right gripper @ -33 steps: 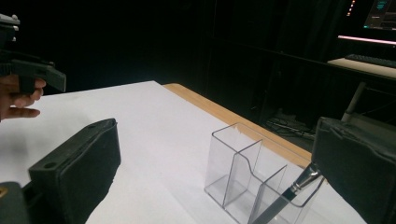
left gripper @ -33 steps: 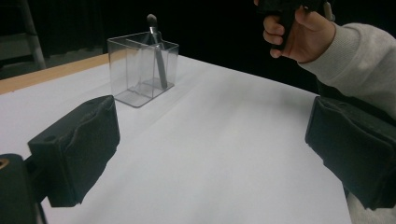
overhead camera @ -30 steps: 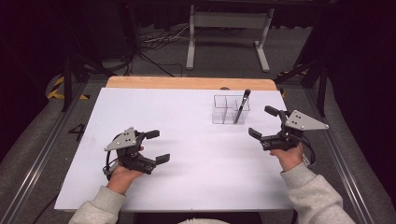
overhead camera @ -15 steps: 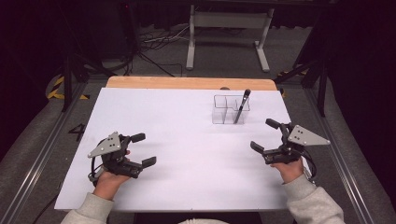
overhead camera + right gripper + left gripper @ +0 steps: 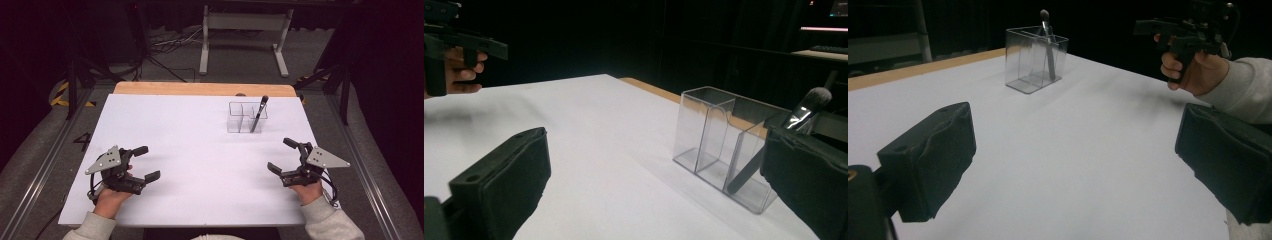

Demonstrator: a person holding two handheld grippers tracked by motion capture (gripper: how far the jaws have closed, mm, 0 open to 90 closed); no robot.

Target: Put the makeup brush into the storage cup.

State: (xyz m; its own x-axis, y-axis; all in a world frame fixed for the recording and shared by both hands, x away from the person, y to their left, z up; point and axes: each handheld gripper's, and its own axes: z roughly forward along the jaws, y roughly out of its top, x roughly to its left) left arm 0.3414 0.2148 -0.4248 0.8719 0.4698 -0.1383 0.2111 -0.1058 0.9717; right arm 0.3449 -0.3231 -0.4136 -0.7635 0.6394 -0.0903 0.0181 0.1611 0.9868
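Left tool: jaws spread wide, holding nothing; it sits in the lower left of the high view, low over the white bench.
Right tool: jaws spread too, empty; lower right of the high view, just below and right of the clear organizer.
Change: against the frames a second ago, both tools have drawn back toward the bottom edge and outward, the left one farther, and both have kept their jaws apart.
Meaning: I judge this a retreat to a resting pose. The brush is already standing in its holder and nothing else lies on the bench, so the placing looks finished.
Makeup brush: stands in the right-hand compartment of the organizer, upper right of centre in the high view.
Brush pointing: bristle head up, handle end down on the compartment floor, as the right gripper view shows.
Long axis: steep but not upright. It tilts, the head leaning toward the upper right in the high view and resting past the rim.
Organizer: two compartments show, the left one empty.
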